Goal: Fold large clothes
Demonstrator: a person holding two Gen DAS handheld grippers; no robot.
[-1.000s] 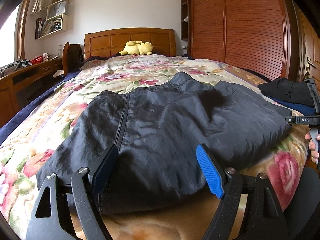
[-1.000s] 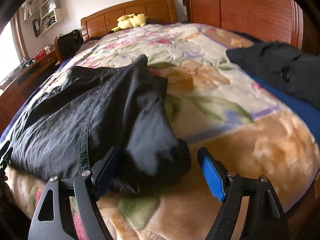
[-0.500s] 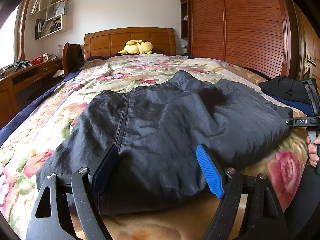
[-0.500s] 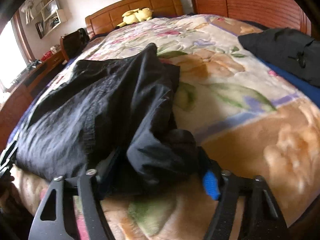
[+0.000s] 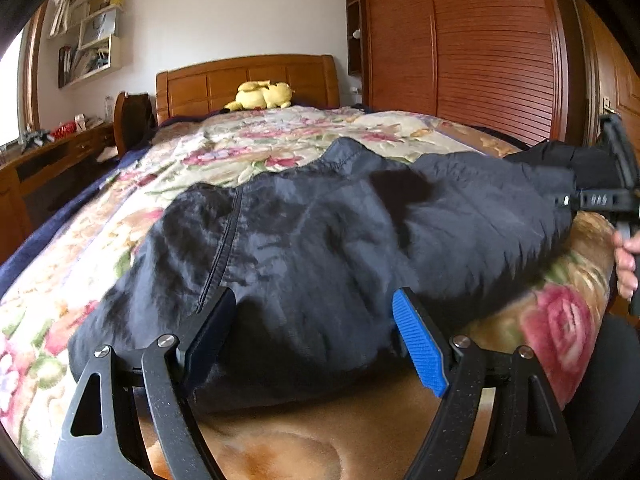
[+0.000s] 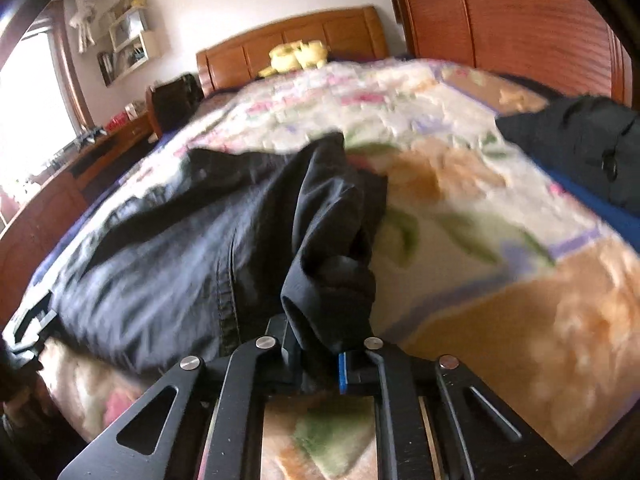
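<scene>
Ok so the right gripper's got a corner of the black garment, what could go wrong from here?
The right gripper pinches only a bunched corner of the black garment, so it may slip out. The left gripper is open around the near hem, so lifting now could drag the cloth askew across the floral blanket.

Left tool (image 5: 316, 336) low, fingers spread wide, right tool (image 6: 320, 354) level, fingers pinched close together
</scene>
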